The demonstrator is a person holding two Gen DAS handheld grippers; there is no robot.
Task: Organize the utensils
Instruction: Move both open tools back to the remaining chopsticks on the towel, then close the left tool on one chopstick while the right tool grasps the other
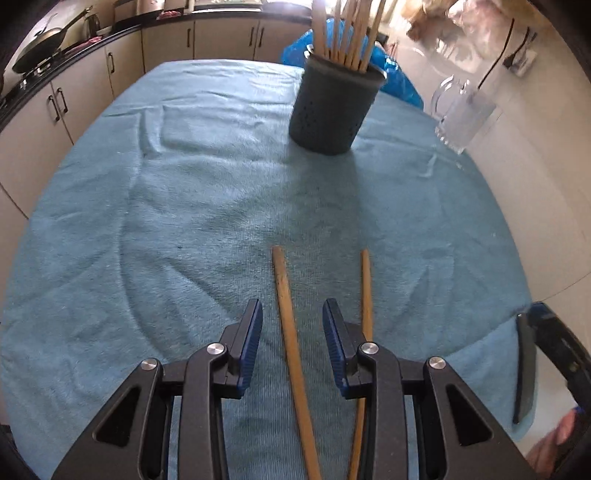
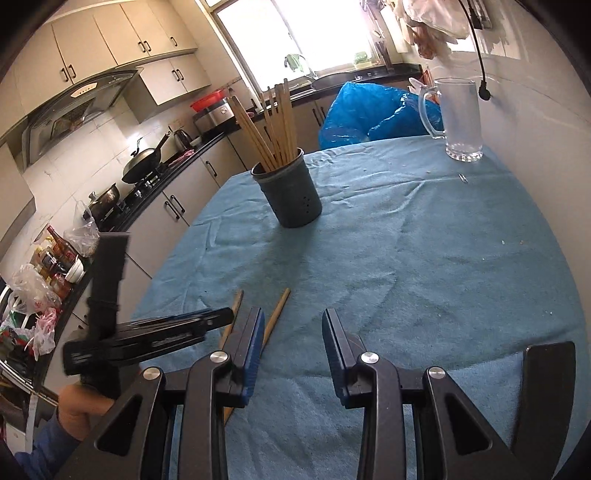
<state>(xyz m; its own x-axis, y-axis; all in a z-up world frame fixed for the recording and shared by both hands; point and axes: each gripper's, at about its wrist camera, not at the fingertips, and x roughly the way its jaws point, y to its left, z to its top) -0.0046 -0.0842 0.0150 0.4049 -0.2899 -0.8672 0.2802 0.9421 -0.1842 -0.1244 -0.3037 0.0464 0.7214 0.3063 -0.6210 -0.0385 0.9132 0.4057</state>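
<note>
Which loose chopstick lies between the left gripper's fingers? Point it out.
The left chopstick runs between the open left gripper's fingers, untouched. The other chopstick lies outside, passing behind the right finger.

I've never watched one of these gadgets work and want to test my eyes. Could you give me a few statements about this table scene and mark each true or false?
1. Two chopsticks lie loose on the blue cloth. True: one runs between the left gripper's fingers, the other lies beside it.
2. The dark holder is empty. False: it stands full of chopsticks.
3. The left gripper is clamped on a chopstick. False: its pads stand apart, clear of the stick.
4. A clear glass mug stands on the table's far edge. True.
5. The right gripper holds a spoon. False: nothing lies between its fingers but cloth.
</note>
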